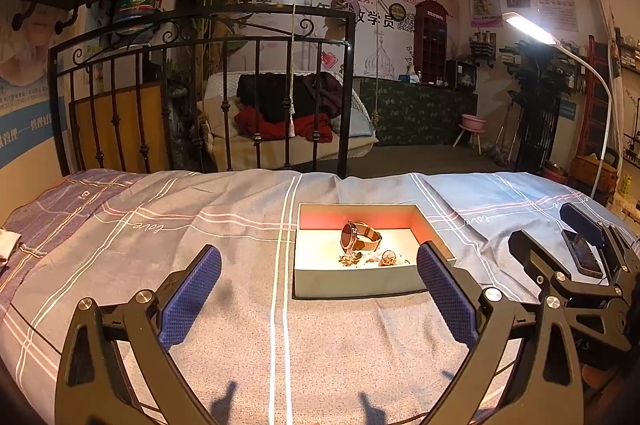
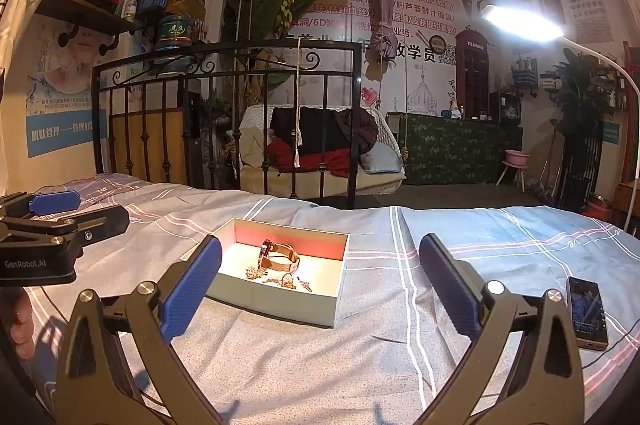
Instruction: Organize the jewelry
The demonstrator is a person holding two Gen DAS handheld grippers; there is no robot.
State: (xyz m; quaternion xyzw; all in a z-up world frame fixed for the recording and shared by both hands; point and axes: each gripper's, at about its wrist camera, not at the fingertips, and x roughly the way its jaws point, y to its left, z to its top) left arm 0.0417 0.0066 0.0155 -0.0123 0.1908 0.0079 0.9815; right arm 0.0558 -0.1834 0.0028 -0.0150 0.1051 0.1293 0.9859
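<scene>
- Blue-padded fingers of the left gripper point(image 1: 318, 299) fill the bottom of the left wrist view, spread wide with nothing between them, above bare checked bedsheet point(image 1: 200, 305).
- Right gripper point(image 2: 320, 289) stands likewise in the lower part of the right wrist view: jaws far apart, holding nothing.
- Just beyond both, centre frame, sits the shallow open box point(image 1: 360, 283) with a red inner wall; its near wall faces the cameras.
- Inside the box lies a watch point(image 1: 357, 236) with a tan strap, on edge, with small jewelry pieces point(image 1: 374, 258) clustered toward the near wall; their exact kinds are too small to tell.
- Open sheet lies left of the box and in front of it.
- A phone point(image 2: 587, 313) rests on the sheet at the lower right of the right wrist view, well apart from the box.
- An iron bed rail point(image 1: 208, 97) closes the far edge of the bed; a lit lamp point(image 1: 528, 27) arches in from the right.
</scene>
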